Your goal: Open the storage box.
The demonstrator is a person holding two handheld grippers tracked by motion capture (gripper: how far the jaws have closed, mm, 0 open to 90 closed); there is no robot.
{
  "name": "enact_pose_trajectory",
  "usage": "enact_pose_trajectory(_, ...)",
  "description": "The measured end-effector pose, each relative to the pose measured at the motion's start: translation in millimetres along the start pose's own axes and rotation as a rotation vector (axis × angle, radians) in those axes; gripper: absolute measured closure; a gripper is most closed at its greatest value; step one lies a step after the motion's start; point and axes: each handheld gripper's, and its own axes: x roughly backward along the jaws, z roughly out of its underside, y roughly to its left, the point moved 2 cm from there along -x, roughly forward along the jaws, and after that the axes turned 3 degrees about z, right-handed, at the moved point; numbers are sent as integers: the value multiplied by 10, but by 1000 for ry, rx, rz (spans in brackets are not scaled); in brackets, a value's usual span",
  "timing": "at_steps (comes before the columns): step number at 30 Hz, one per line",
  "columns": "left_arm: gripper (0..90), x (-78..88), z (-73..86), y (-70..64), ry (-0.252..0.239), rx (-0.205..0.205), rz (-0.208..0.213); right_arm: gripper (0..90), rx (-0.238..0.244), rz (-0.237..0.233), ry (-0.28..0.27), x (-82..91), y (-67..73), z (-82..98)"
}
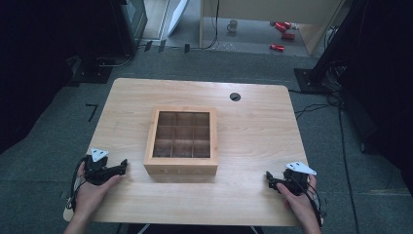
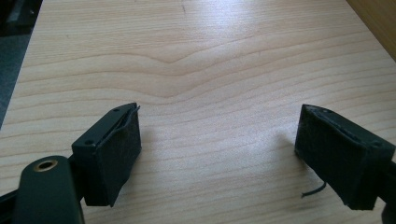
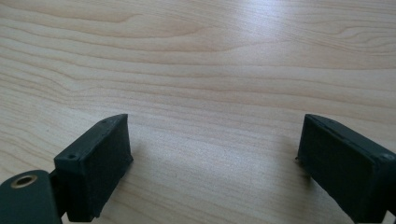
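Both tongs, left (image 1: 122, 165) and right (image 1: 268, 176), gape wide and empty near the tabletop's (image 1: 253, 126) front corners. The box (image 1: 181, 168) at centre looks rigid, wooden, fairly hefty with a glazed lid: best gripped by its side walls.

The wooden box (image 1: 181, 140) sits between the left gripper (image 1: 122, 167) and right gripper (image 1: 269, 178). Bare table (image 1: 253, 122) lies in front of each.
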Motion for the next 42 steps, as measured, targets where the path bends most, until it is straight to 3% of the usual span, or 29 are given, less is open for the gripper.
enact_pose_trajectory(5, 148, 11, 10, -2, 3, -10, 5, 93, -3, 2, 0, -12, -9, -11)
enact_pose_trajectory(8, 138, 32, 0, 37, 25, 21, -15, 90, -2, 0, 1, -16, -11, -14)
enact_pose_trajectory(12, 138, 87, -25, 60, -5, 56, 7, 88, 0, 2, 3, -19, -12, -18)
enact_pose_trajectory(15, 137, 153, -63, -3, -40, 52, 39, 90, -5, 8, 2, -14, -5, -15)
enact_pose_trajectory(17, 135, 198, -92, -63, -68, 23, 67, 90, -8, 11, 3, -7, 6, -9)
enact_pose_trajectory(18, 125, 260, -120, -117, -103, -11, 113, 92, -8, 11, 6, -1, 12, -7)
enact_pose_trajectory(20, 97, 299, -132, -134, -121, -10, 137, 112, -9, 10, 13, 11, 27, -10)
enact_pose_trajectory(21, 97, 371, -149, -163, -152, -3, 187, 130, -29, 10, 16, 23, 49, -20)
enact_pose_trajectory(23, 98, 421, -159, -201, -172, -11, 210, 131, -48, 3, 14, 21, 79, -39)
enact_pose_trajectory(27, 98, 451, -177, -277, -178, -26, 244, 131, -43, -8, 4, 23, 152, -75)
enact_pose_trajectory(29, 98, 451, -182, -329, -173, -34, 266, 132, -13, -26, -16, 45, 221, -133)
enact_pose_trajectory(30, 98, 458, -181, -378, -172, -36, 304, 132, -15, -36, -22, 57, 242, -156)
enact_pose_trajectory(34, 98, 491, -188, -446, -183, -48, 349, 133, -14, -63, -44, 93, 319, -229)
enact_pose_trajectory(36, 98, 518, -195, -508, -185, -53, 380, 134, -6, -88, -59, 126, 428, -297)
enact_pose_trajectory(42, 109, 516, -185, -592, -173, -61, 412, 136, 7, -137, -79, 145, 638, -406)
